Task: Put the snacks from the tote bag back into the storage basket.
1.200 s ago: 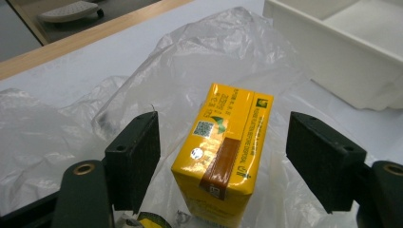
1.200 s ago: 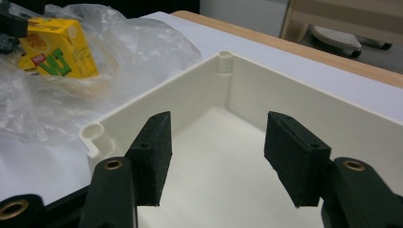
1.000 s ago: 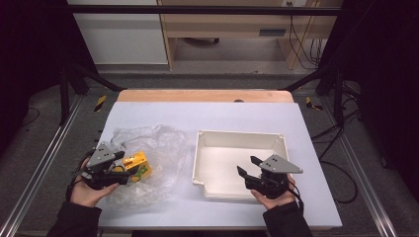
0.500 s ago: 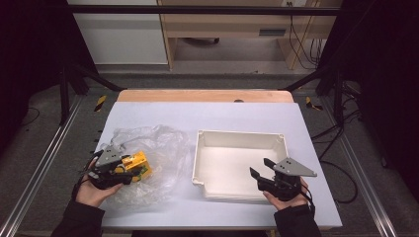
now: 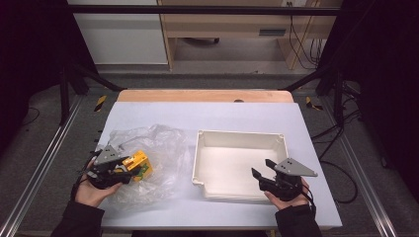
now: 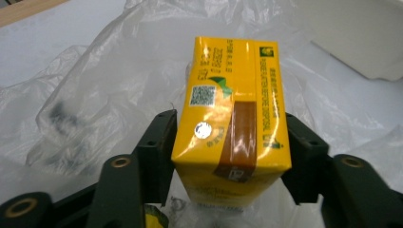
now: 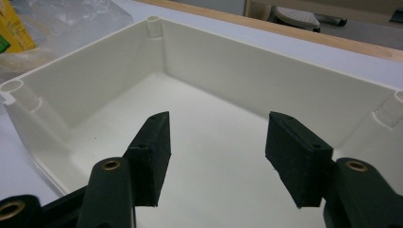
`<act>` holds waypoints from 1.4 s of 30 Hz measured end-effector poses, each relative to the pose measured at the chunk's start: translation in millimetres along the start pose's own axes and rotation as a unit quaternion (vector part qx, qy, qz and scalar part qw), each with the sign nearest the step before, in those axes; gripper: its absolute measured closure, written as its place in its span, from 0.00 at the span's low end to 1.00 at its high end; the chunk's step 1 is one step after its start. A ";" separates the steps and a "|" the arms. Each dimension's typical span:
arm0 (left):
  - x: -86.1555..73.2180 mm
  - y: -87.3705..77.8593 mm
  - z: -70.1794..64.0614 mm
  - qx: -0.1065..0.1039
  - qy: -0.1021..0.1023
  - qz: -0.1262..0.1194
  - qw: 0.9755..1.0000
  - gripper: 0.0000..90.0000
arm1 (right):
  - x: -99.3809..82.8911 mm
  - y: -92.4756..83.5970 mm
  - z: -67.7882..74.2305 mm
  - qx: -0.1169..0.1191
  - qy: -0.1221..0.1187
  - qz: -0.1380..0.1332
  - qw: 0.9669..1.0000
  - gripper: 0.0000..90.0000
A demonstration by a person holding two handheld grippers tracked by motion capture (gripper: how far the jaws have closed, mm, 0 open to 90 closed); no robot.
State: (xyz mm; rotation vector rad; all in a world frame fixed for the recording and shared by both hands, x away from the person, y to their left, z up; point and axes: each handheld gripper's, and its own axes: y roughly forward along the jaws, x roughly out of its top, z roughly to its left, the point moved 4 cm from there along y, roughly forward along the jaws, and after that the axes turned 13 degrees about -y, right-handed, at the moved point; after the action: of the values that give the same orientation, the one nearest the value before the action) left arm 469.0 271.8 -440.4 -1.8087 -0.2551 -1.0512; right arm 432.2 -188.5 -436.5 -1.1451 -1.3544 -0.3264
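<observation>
Jaws of my left gripper (image 6: 228,142) have just been closing and now clamp the yellow carton (image 6: 233,114) by its two long sides; it lies on the clear plastic bag (image 5: 148,148), left of the white tray (image 5: 239,138) on the desk (image 5: 222,113). My right gripper (image 7: 216,156) hangs over the tray's near edge, jaws apart with nothing between them.

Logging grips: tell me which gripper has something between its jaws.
The left gripper: its jaws have just closed onto the yellow carton on the plastic bag. The right gripper hangs open over the white tray.
</observation>
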 end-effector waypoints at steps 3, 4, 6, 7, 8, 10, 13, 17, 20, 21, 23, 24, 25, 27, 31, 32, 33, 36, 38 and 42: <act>2.1 4.4 -1.7 0.000 0.002 0.004 1.000 0.47 | -0.7 0.9 0.4 0.001 -0.002 0.003 1.000 0.46; 2.8 6.1 -1.8 0.001 0.002 0.006 1.000 0.48 | -0.7 1.4 0.6 0.002 -0.003 0.003 1.000 0.46; 3.6 8.9 -1.8 0.001 -0.001 0.012 1.000 0.49 | -0.9 1.4 0.5 0.002 -0.002 0.003 1.000 0.46; 3.8 9.3 -1.5 0.005 0.001 0.013 1.000 0.50 | -1.3 1.3 0.3 0.002 -0.002 0.004 1.000 0.46; 3.8 9.3 -0.8 0.005 0.000 0.013 1.000 0.53 | -1.7 1.1 -0.2 0.002 -0.002 0.003 1.000 0.46; 3.6 8.6 0.0 0.000 -0.004 0.015 1.000 0.53 | -2.5 1.0 -1.0 0.002 0.001 0.003 1.000 0.46; 4.1 8.8 -1.1 0.006 0.002 0.019 1.000 0.55 | -4.1 1.5 -2.3 0.002 0.003 0.005 1.000 0.46; 4.1 8.7 -1.5 0.008 0.005 0.019 1.000 0.56 | -3.7 1.1 -2.1 0.001 0.003 0.006 1.000 0.46; 4.2 8.8 -1.9 0.010 0.006 0.018 1.000 0.56 | -3.5 0.8 -3.2 0.000 0.003 0.005 1.000 0.46; 4.2 8.8 -1.9 0.009 0.006 0.017 1.000 0.56 | -3.7 0.6 -3.8 -0.001 0.003 0.004 1.000 0.46; 4.2 8.7 -1.8 0.010 0.004 0.016 1.000 0.56 | -3.9 0.1 -4.6 -0.002 0.003 0.004 1.000 0.46; 4.1 8.6 -2.0 0.010 0.004 0.015 1.000 0.56 | -3.9 -0.2 -4.9 -0.003 0.004 0.004 1.000 0.46; 4.0 8.4 -2.2 0.010 0.003 0.015 1.000 0.56 | -3.8 -0.5 -4.9 -0.003 0.005 0.005 1.000 0.46; 4.0 7.5 -2.0 0.003 -0.005 0.015 1.000 0.56 | -3.4 -0.7 -4.9 -0.004 0.003 0.004 1.000 0.46; 5.2 4.1 -3.9 0.003 -0.002 0.012 1.000 0.57 | -2.9 -0.6 -4.5 -0.004 0.003 0.003 1.000 0.46; 6.1 2.2 -5.4 0.004 -0.001 0.009 1.000 0.57 | -3.2 -0.6 -4.7 -0.004 0.003 0.004 1.000 0.46; 7.1 0.1 -6.4 0.005 0.000 0.006 1.000 0.57 | -3.8 -0.6 -5.1 -0.005 0.003 0.004 1.000 0.46; 11.2 -8.5 -8.7 0.002 -0.001 -0.007 1.000 0.57 | -4.8 -0.4 -5.4 -0.005 0.002 0.006 1.000 0.46; 14.2 -15.4 -10.3 0.004 0.002 -0.015 1.000 0.57 | -4.8 -0.2 -5.2 -0.005 0.001 0.006 1.000 0.46; 20.0 -26.9 -13.3 0.005 0.002 -0.031 0.999 0.57 | -4.7 -0.4 -4.8 -0.005 0.002 0.007 1.000 0.47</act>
State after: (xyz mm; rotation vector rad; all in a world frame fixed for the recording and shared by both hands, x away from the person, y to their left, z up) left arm 458.0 268.5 -406.2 -1.8000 -0.3162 -1.0948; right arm 433.5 -194.4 -439.5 -1.1609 -1.3426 -0.3256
